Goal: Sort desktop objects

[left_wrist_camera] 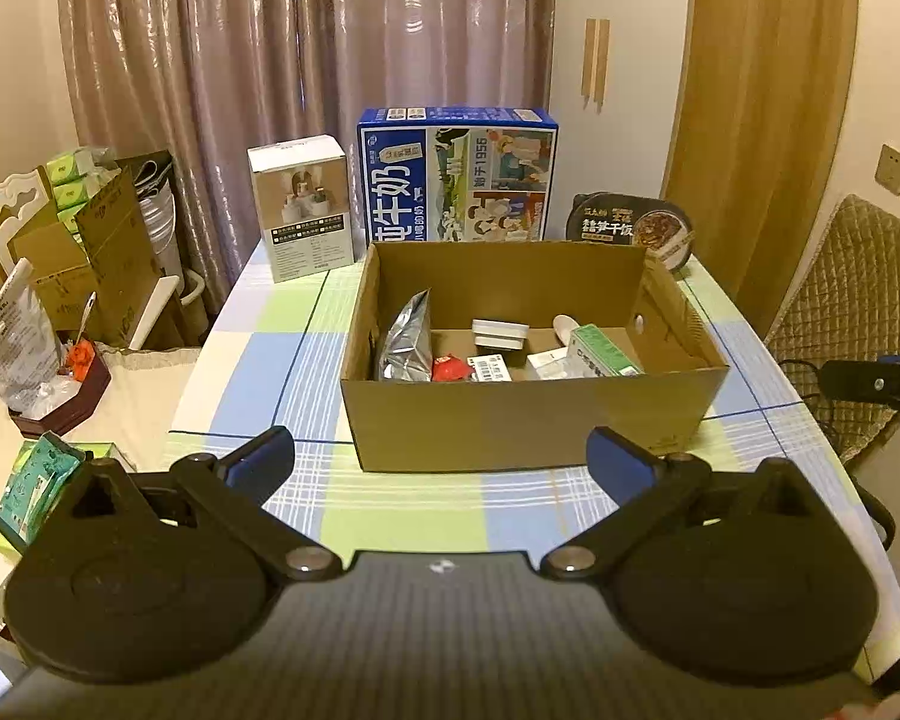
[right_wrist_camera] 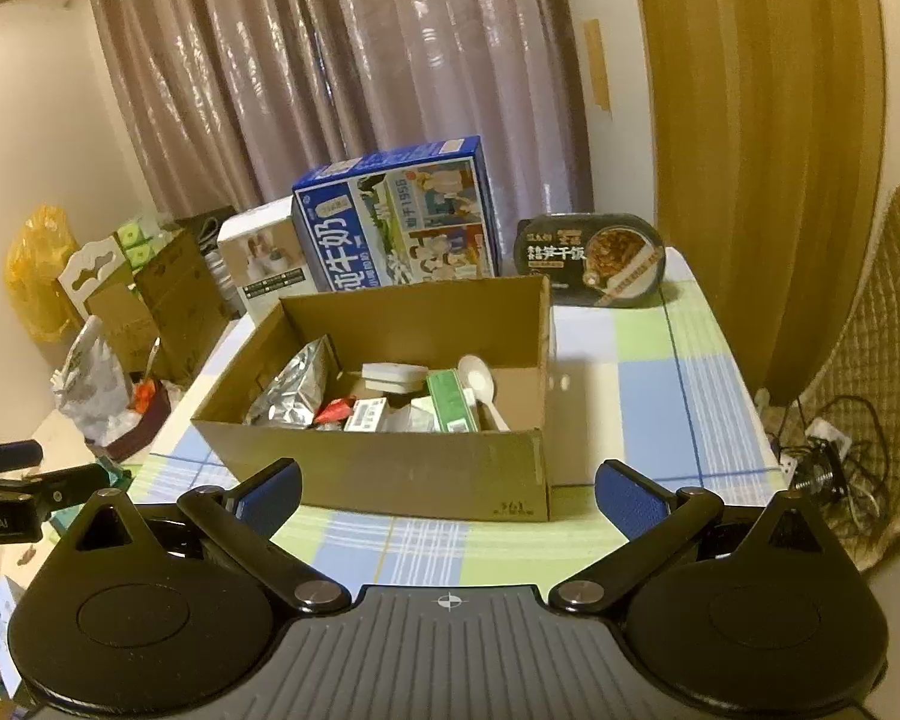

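Both the left claw (left_wrist_camera: 441, 459) and right claw (right_wrist_camera: 447, 492) hover spread and empty before the cardboard box (left_wrist_camera: 528, 420) on the checked worktop (left_wrist_camera: 258, 360), where a foil pouch (left_wrist_camera: 403, 339), spoon (right_wrist_camera: 479, 387) and green carton (left_wrist_camera: 605, 351) already lie collected.

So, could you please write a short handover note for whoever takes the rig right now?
Left gripper: open, empty, short of the carton.
Right gripper: open, empty, also facing the carton.
Done: foil bag, white spoon, green box and small packets lie in the carton.
Left: nothing loose shows on the cloth. Milk box, white box and rice bowl stand behind the carton; whether they count is unclear.
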{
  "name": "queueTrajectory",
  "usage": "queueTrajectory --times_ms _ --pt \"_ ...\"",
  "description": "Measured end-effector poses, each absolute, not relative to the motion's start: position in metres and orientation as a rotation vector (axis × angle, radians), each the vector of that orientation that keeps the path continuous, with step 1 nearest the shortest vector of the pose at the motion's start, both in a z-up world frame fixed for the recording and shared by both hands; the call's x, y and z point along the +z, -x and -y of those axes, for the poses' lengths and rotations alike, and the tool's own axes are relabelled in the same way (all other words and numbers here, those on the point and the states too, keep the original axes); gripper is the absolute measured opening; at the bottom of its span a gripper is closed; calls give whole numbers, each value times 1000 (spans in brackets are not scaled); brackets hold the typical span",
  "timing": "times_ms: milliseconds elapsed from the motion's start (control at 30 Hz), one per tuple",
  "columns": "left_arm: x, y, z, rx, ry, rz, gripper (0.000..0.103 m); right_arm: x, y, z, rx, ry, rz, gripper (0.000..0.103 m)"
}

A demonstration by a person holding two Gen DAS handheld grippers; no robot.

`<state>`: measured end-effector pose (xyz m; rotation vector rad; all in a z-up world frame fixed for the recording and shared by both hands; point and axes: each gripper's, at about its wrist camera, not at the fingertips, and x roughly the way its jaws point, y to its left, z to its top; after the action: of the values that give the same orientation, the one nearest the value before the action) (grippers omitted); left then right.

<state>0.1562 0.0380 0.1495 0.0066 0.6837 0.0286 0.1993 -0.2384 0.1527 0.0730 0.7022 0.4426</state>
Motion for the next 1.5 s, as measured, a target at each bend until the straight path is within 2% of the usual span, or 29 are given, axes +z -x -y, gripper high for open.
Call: queueTrajectory --times_ms 867,1500 --pt "154 -71 -15 58 19 -688 102 164 -108 269 445 -64 -689 101" --pt "155 -33 -9 40 6 -676 102 158 -60 264 419 -69 -758 101"
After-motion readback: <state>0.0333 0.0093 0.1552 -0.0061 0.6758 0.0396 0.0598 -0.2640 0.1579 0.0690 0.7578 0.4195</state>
